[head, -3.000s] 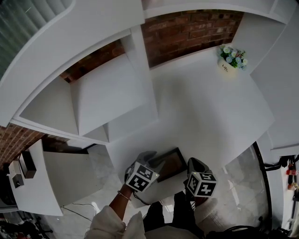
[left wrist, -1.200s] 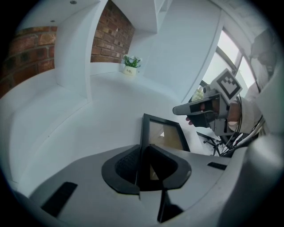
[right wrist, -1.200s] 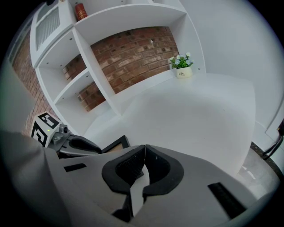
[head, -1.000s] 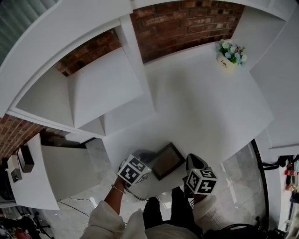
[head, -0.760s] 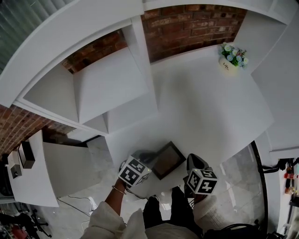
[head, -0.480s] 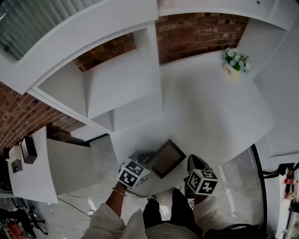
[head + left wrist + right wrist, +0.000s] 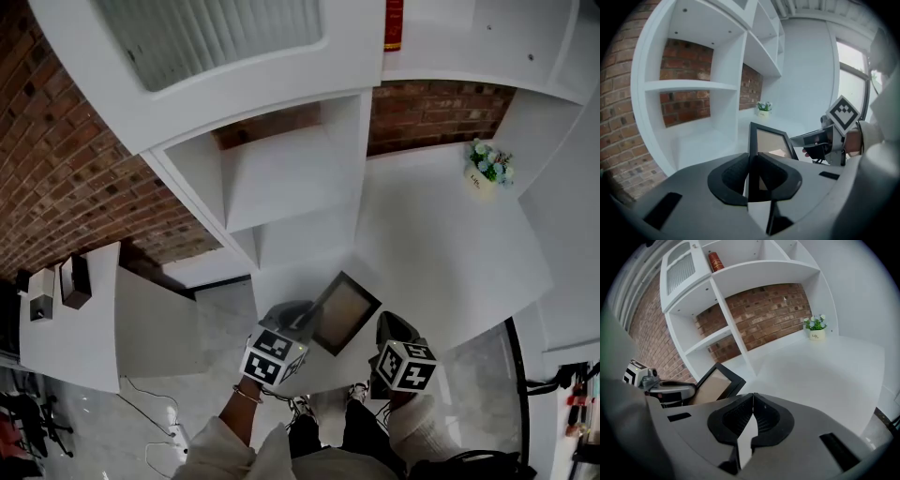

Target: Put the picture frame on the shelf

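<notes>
The picture frame (image 7: 344,312) is dark-edged with a pale brown panel, and it hangs above the near edge of the white counter (image 7: 450,253). My left gripper (image 7: 302,321) is shut on the frame's left edge. In the left gripper view the frame (image 7: 769,140) stands upright between the pads. My right gripper (image 7: 389,330) is beside the frame on its right, shut with nothing in it and apart from the frame. In the right gripper view the frame (image 7: 715,383) sits to the left, in the left gripper (image 7: 670,391). The white shelf unit (image 7: 281,178) with a brick back rises ahead.
A small pot of flowers (image 7: 489,169) stands at the counter's far right corner. A red can (image 7: 393,23) is on an upper shelf. A low white side table (image 7: 70,323) with small dark boxes is at the left. The person's legs and shoes are below.
The left gripper has lifted the frame and stood it more upright. The right gripper rose a little. The head view has tipped up, so more of the upper shelves shows.
</notes>
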{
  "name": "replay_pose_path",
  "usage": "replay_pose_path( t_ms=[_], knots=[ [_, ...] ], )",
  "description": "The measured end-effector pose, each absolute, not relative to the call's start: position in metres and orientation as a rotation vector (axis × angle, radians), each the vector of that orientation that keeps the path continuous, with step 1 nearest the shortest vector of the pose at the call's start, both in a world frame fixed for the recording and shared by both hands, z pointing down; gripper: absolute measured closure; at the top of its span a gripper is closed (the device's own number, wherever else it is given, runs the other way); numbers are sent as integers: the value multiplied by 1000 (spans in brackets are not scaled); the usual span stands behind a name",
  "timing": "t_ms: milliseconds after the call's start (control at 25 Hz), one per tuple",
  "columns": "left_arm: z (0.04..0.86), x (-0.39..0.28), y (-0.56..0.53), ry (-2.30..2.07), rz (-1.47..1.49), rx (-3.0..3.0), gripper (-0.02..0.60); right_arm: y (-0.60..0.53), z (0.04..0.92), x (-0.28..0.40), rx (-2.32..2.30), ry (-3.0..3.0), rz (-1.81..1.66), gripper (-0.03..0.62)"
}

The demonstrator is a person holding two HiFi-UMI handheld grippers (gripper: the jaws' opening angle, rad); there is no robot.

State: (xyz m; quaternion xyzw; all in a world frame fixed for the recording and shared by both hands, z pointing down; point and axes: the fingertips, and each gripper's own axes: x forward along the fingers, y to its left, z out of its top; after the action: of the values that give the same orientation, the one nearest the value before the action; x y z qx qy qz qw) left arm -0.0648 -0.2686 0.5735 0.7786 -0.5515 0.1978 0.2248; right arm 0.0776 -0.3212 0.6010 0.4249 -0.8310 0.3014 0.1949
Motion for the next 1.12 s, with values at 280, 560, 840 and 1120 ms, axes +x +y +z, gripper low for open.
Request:
replay_pose_path(
  t_ms=[280,560,840,1120],
  knots=[
    [533,-86,-256,-1670,441,2124,515,-325,564,44,1141,-2429,770,569],
    [493,-118,-251,-1848,351,2091,515,-327,532,9,1066,-2530,719,569],
    [455,-145,-248,-2009,283,2056,515,-332,494,-23,990,-2630,668,569],
    [427,-167,-254,-2162,195,1976,515,-345,471,-35,964,-2683,645,569]
  ],
)
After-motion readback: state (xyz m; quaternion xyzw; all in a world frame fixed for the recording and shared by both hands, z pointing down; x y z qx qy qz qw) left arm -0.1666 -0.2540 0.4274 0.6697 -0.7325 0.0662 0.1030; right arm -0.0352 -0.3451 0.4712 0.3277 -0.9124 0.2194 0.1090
